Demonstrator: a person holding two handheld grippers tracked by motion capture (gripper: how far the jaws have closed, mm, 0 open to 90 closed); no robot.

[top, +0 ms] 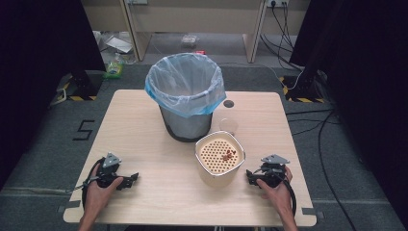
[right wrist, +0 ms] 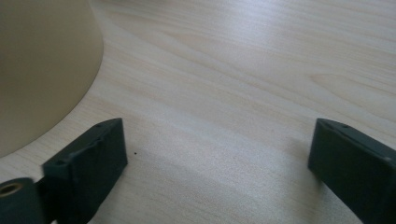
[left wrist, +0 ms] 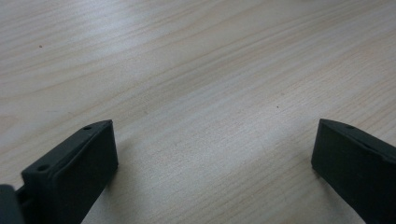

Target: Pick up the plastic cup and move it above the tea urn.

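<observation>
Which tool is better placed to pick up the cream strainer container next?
Probably the right tool: it rests open right beside the cream strainer container, whose wall shows just past its jaws. The left tool, also open, sits well across the table, facing bare wood.

Light wood-grain rectangular table (top: pixel 144 115) stands on grey carpeted floor (top: pixel 43 144). Black curtains (top: pixel 38 43) hang at both sides. Pale wooden shelving unit (top: pixel 192 19) behind; black cables (top: pixel 284 24) trail across floor at right.

Even overhead light falls bright on the pale counter (top: pixel 144 125), while the room's sides sink into black. Both gripper views are soft, with near jaws blurred and faint shadows beneath.
</observation>
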